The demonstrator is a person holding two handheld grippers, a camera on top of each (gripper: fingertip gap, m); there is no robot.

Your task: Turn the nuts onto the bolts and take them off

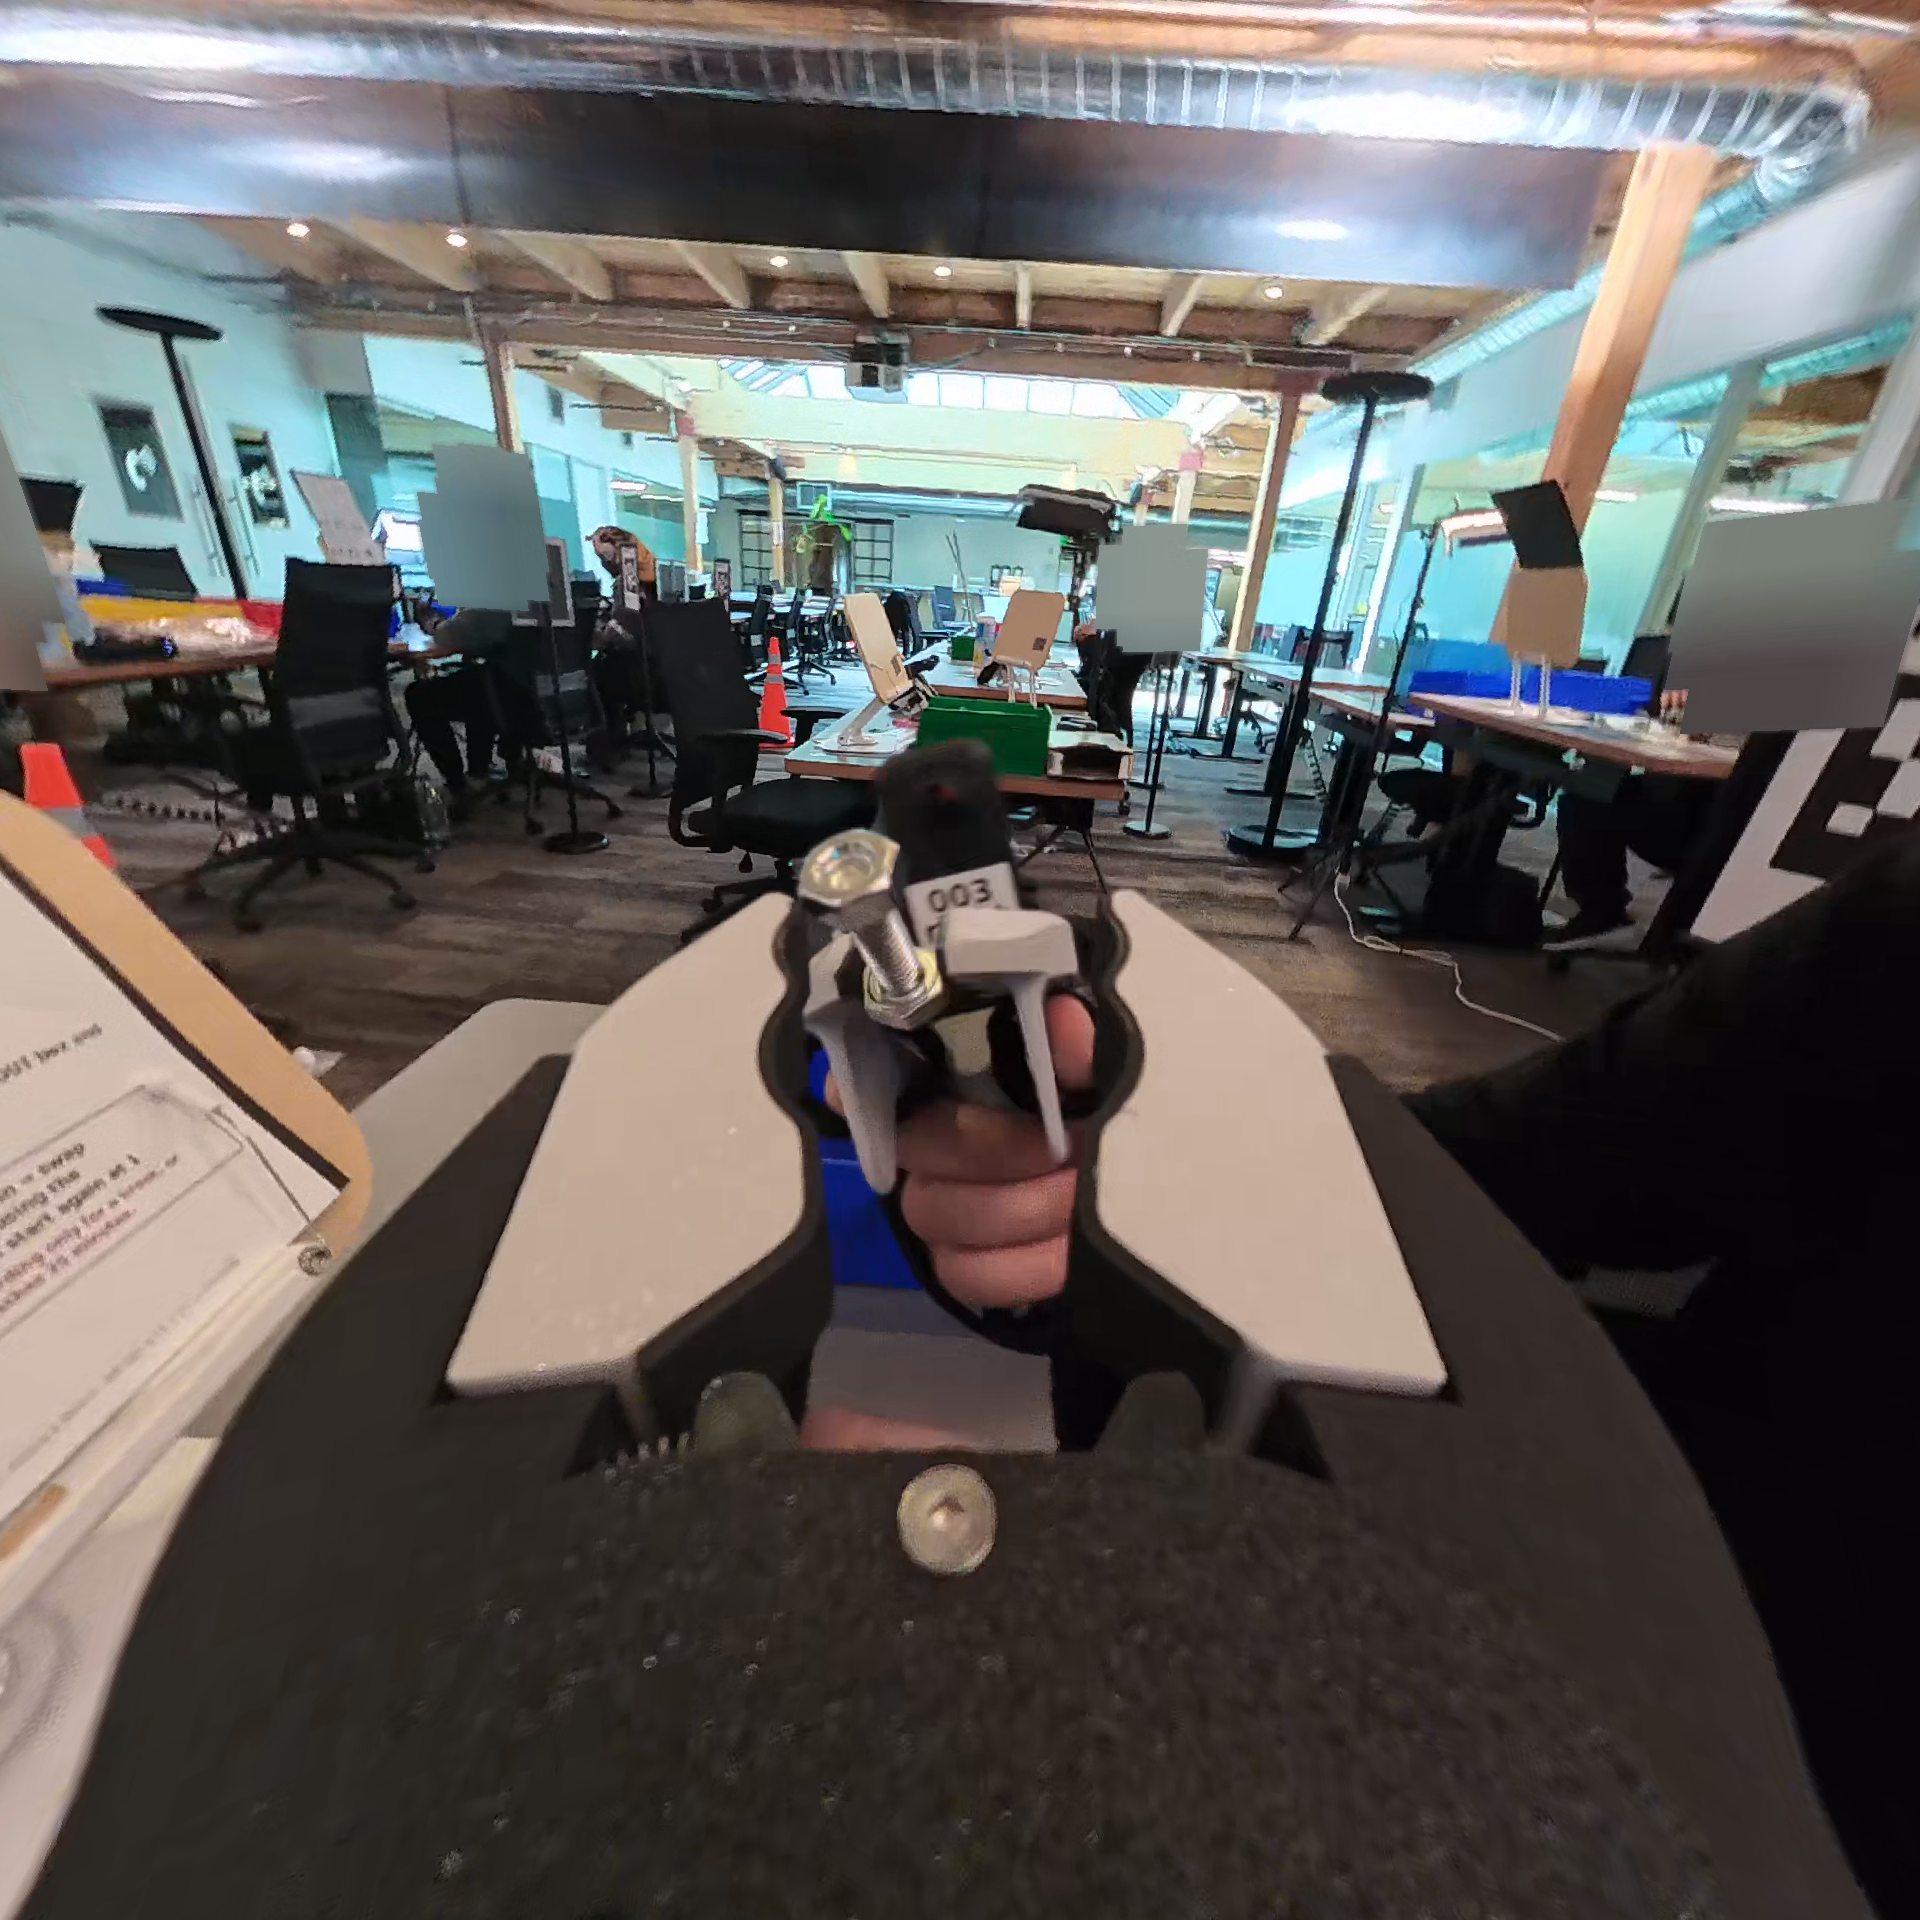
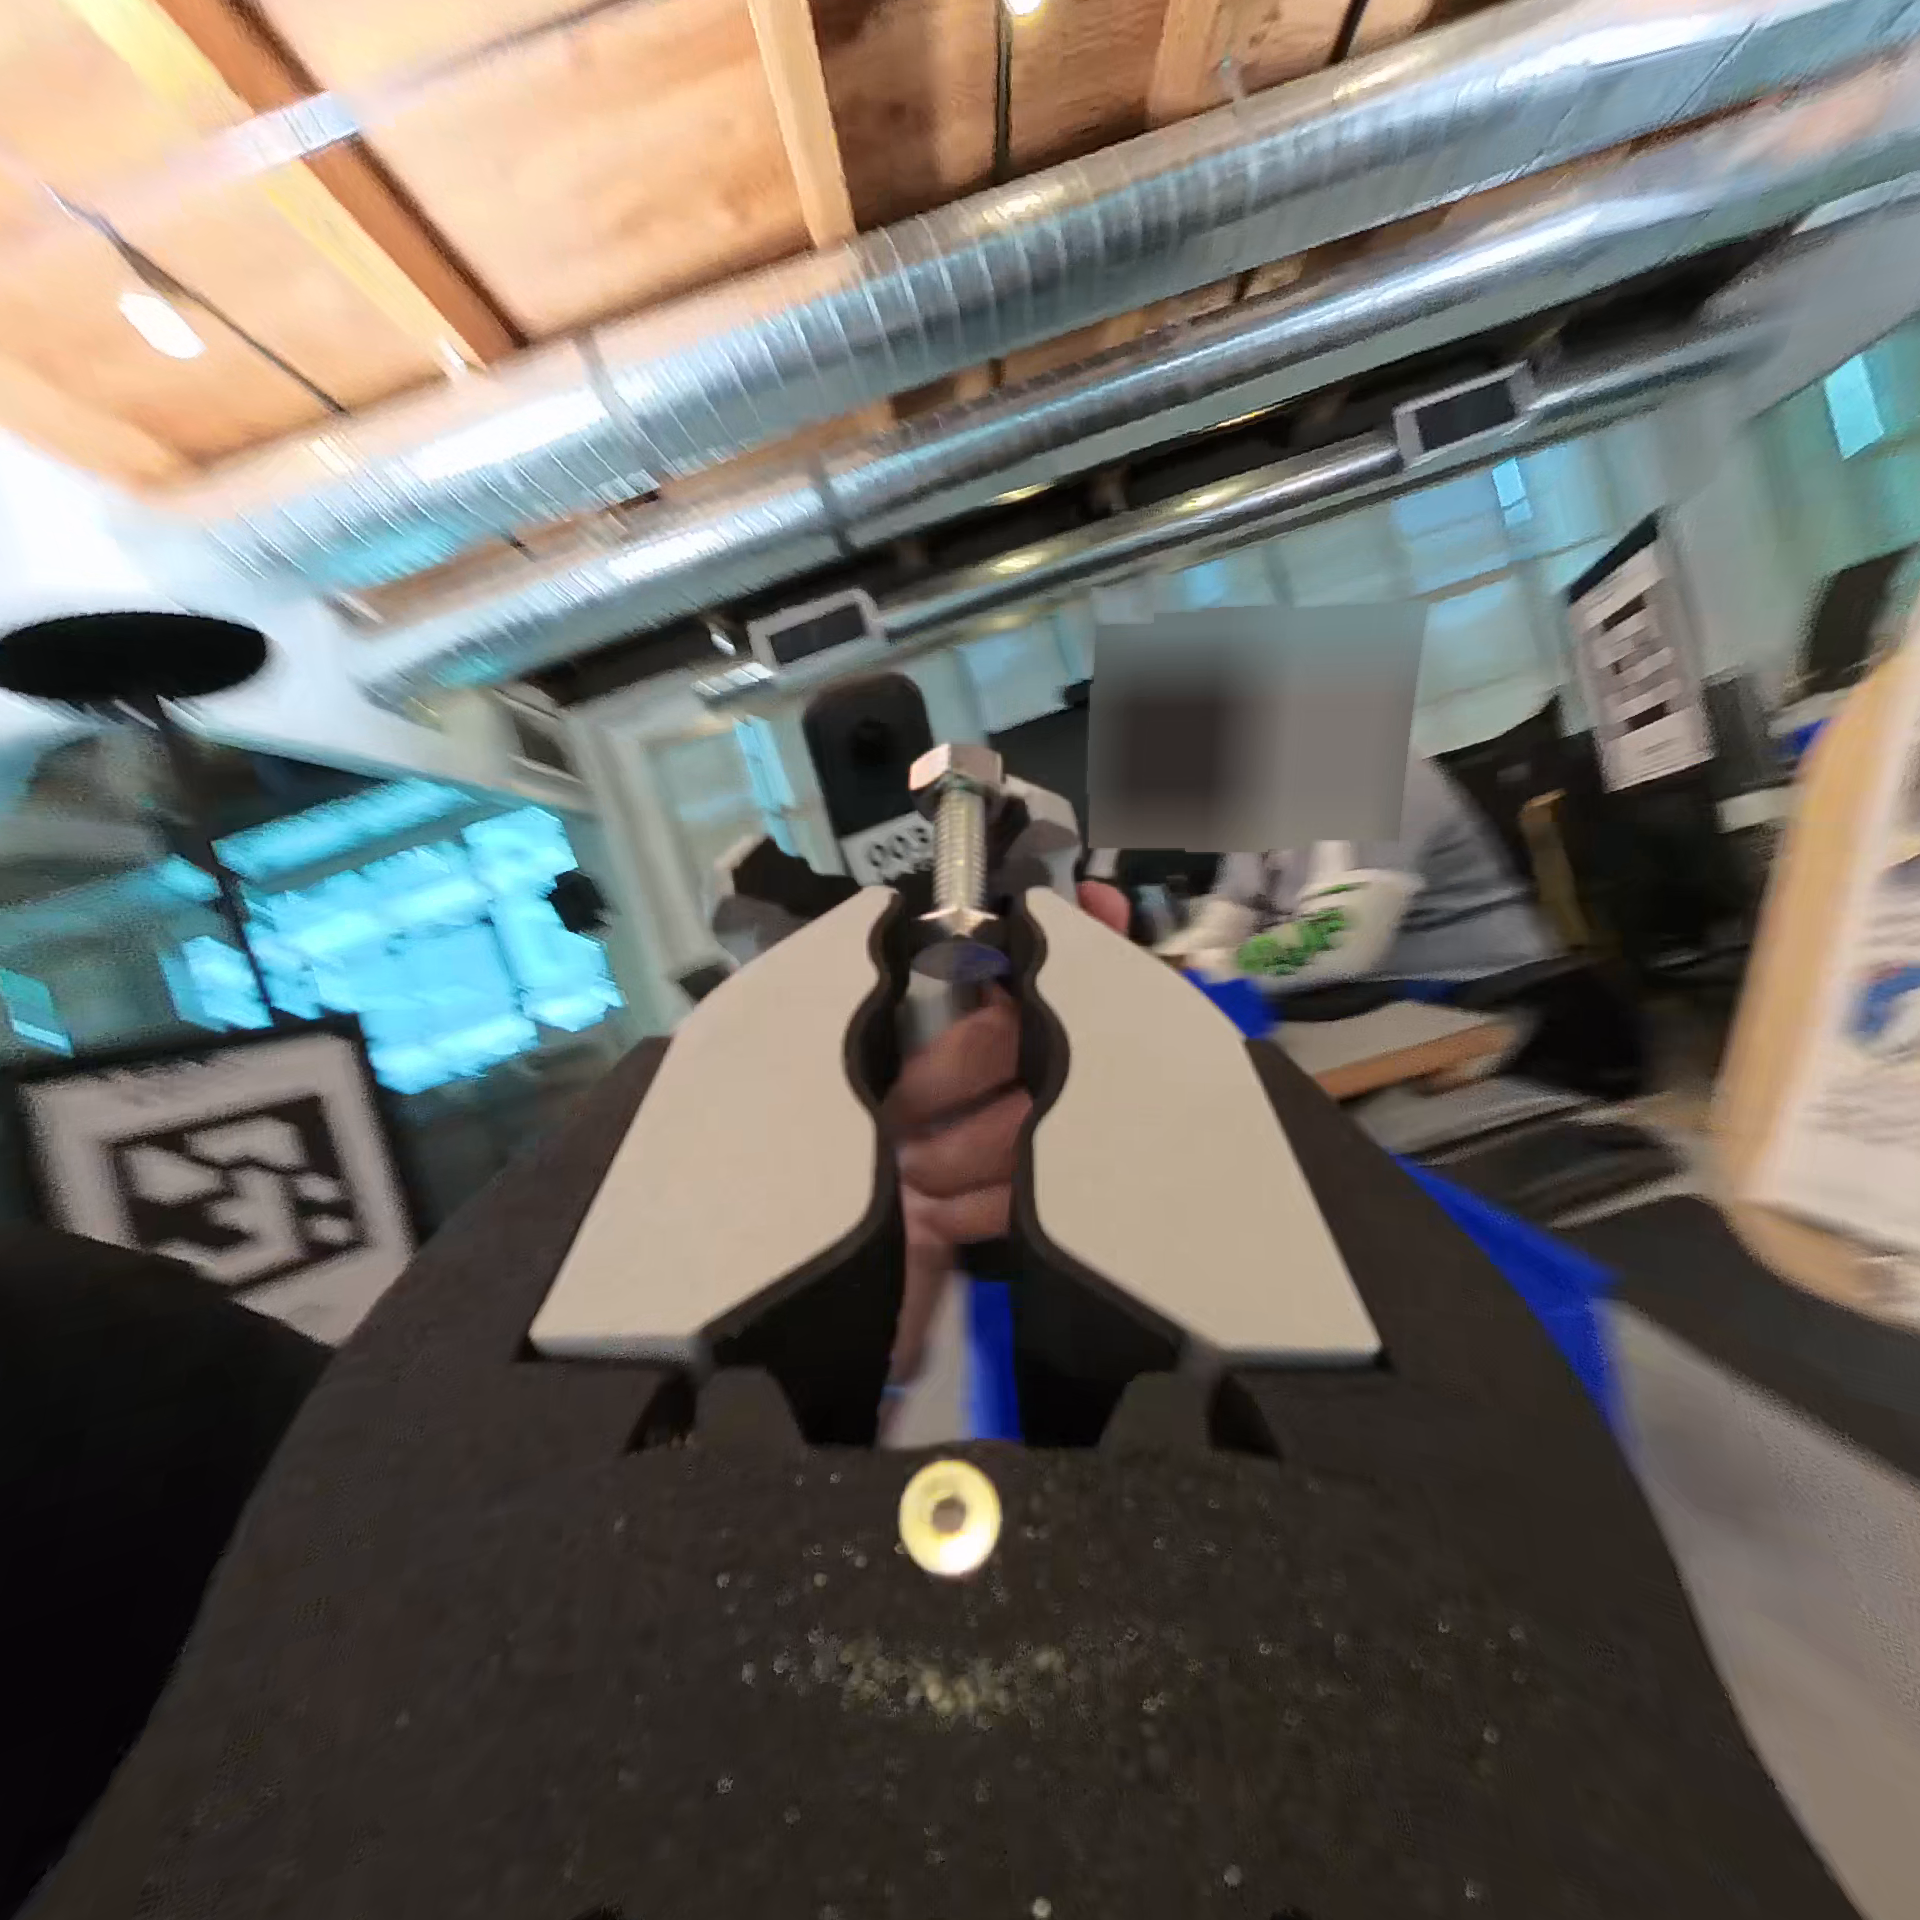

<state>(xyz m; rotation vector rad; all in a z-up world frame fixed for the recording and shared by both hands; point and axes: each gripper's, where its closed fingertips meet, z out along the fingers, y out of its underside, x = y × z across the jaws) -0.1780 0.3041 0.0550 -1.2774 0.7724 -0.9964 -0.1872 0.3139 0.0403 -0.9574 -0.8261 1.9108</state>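
Gripping the nut [image 2: 961, 928] on the bolt [image 2: 951, 831] with narrowly closed right gripper [image 2: 961, 909]; holding left gripper [image 1: 945, 920] spread wide, empty.

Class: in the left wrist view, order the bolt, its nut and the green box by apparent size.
1. bolt and green box: about alike; the bolt is far nearer the camera, so unranked.
2. nut: smallest.

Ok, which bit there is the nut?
In the right wrist view, find the two grey fingers of the right hand-held gripper in the middle. A silver bolt stands up between their tips; the nut is the flat six-sided ring round its lower threads, unlike the solid hex head on top.
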